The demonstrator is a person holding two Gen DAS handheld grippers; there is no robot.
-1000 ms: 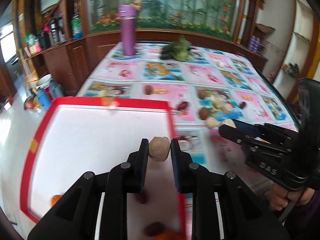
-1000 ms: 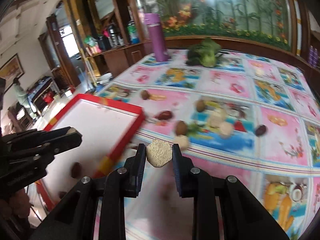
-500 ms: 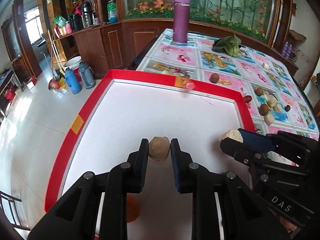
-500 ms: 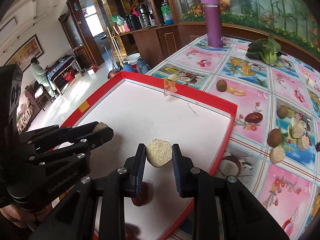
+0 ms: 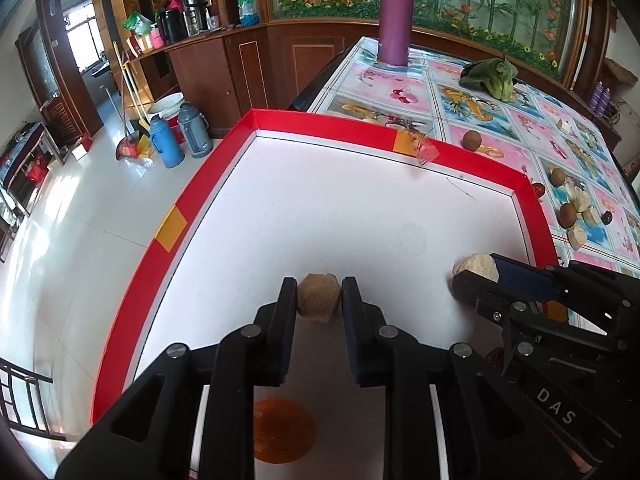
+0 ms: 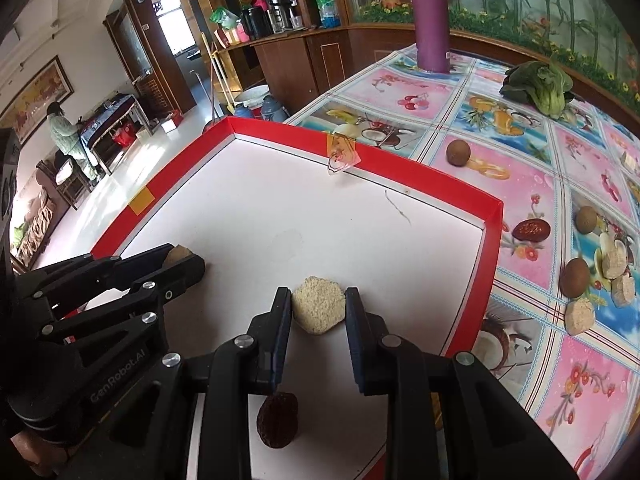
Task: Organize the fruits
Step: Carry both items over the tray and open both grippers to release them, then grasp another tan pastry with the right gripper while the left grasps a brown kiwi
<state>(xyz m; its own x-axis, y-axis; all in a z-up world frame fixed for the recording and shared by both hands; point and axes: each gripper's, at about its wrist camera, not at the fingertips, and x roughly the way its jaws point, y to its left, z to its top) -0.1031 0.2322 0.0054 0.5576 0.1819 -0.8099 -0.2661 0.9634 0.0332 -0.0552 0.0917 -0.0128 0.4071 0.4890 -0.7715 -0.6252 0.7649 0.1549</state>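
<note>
Carried from over the tablecloth (image 6: 520, 184) to above the red-rimmed tray (image 5: 172, 224) within the last second. Left gripper (image 5: 319, 298) clamped on a brown lump (image 5: 319, 298); right gripper (image 6: 318, 310) clamped on a pale rough chunk (image 6: 318, 310). Both over the white floor, by an orange slice (image 5: 284, 430) and a dark date (image 6: 277, 420). Placing step, seemingly: lower, then release on bare floor.

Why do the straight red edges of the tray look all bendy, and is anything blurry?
Left wrist view: the fisheye lens bows the red-rimmed white tray; the picture is sharp, with window glare on the glossy floor tiles. Right wrist view: the same curving bends the rim, and the dark corners are the lens edge.
</note>
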